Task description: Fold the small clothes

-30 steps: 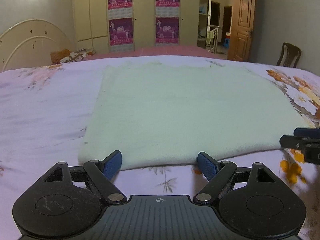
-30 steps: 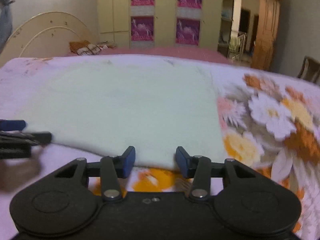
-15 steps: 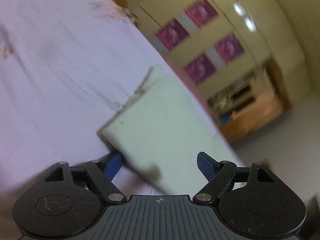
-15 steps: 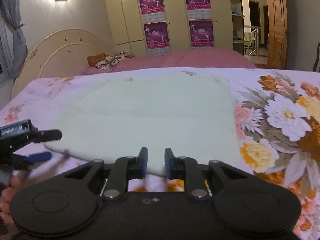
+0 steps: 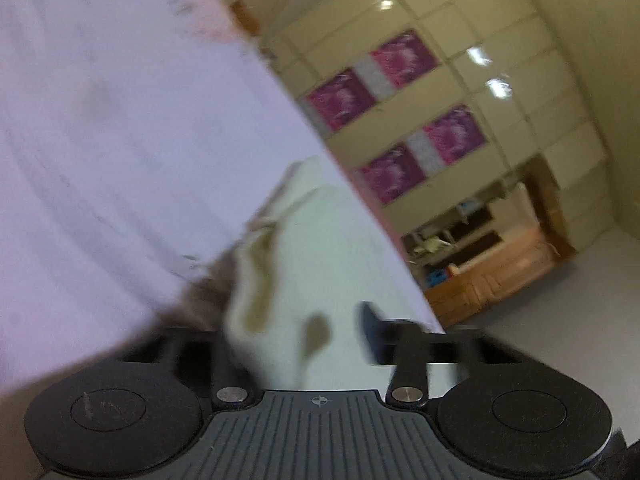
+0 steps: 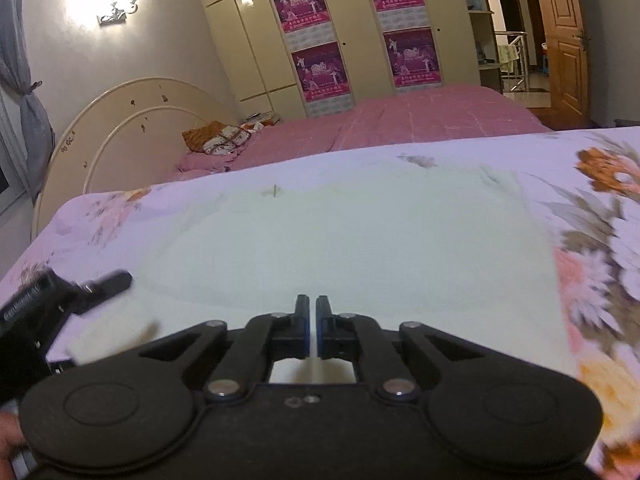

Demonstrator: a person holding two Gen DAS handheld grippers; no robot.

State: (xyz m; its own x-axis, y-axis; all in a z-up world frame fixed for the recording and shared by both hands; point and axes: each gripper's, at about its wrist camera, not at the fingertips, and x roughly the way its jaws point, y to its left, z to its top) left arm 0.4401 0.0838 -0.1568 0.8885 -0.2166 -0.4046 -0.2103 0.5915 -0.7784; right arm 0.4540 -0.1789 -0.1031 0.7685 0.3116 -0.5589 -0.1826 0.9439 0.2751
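Bed (image 6: 580, 152) first: the pale cloth (image 6: 360, 240) is laid flat on it, same spot as a second ago. Both near corners have since been taken. Right gripper (image 6: 312, 330) fingers are clamped together on the edge; left gripper (image 5: 304, 340) has been rolled sideways, fingers closing around bunched cloth. Looks like fold's start. Poster and gripper writing can't be read.

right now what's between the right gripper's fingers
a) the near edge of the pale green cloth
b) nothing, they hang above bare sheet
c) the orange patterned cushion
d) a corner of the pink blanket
a: in the right wrist view the right gripper is pinched on the near edge of the pale green cloth, which shows through the slit between its pads.
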